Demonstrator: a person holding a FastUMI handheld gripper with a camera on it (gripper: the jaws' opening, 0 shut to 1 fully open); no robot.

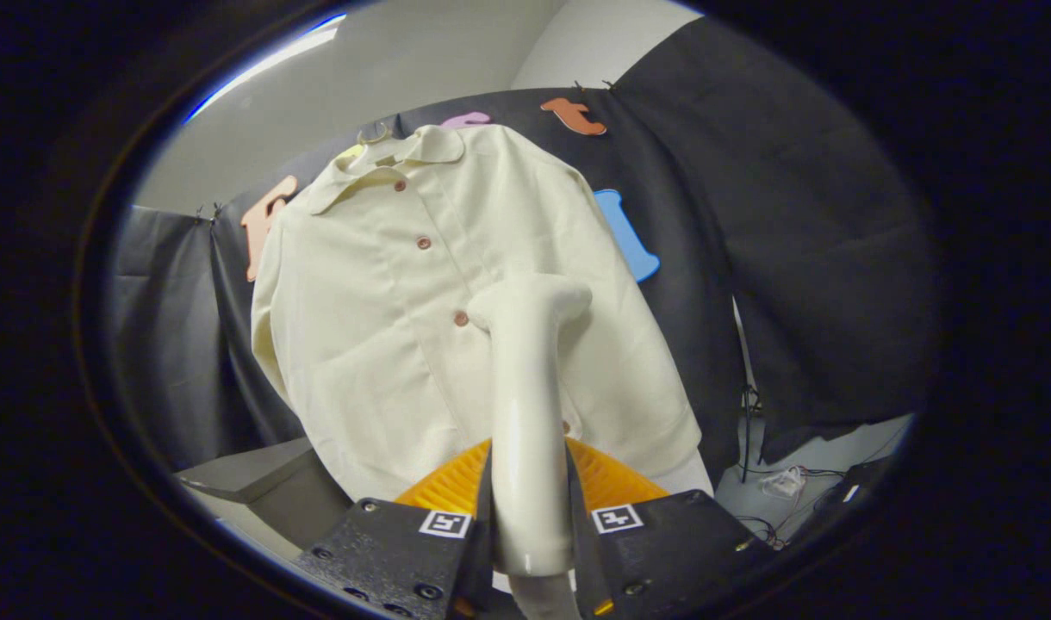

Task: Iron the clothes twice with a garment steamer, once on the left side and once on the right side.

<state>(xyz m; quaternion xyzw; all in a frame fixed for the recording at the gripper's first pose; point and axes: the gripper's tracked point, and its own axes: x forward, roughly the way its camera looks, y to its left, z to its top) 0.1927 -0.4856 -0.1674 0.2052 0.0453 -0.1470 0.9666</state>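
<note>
A cream button-up shirt (379, 293) hangs on a hanger against the black booth wall, collar at the top, with three brown buttons down its front. A cream garment steamer (525, 413) rises from between my fingers, and its head lies on the shirt beside the third button, right of the placket. My gripper (528, 525) is shut on the steamer's handle, a finger pressing each side.
A grey table corner (250, 478) sits low beyond the left finger. Cables and a small clear item (784, 482) lie on the floor beyond the right finger, beside a thin black stand (747, 413).
</note>
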